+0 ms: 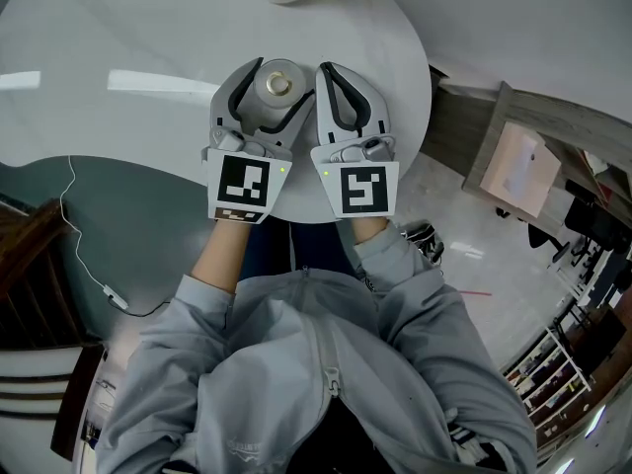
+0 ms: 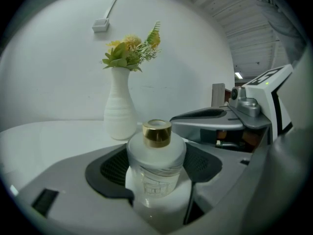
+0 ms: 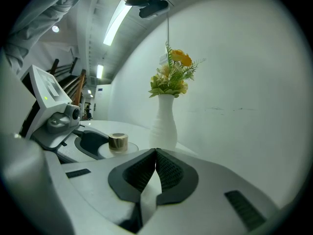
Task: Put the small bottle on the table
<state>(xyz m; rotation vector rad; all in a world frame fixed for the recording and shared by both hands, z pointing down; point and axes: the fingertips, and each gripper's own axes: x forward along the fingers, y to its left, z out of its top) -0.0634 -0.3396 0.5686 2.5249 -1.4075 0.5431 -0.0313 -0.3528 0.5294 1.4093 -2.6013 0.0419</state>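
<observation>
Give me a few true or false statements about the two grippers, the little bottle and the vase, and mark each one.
1. The left gripper is shut on the small bottle. True.
2. The right gripper holds the gold cap. False: its jaws are together on nothing, and the cap sits on the bottle.
3. The white vase lies on its side. False: it stands upright on the round table.
4. The vase holds flowers. True.
</observation>
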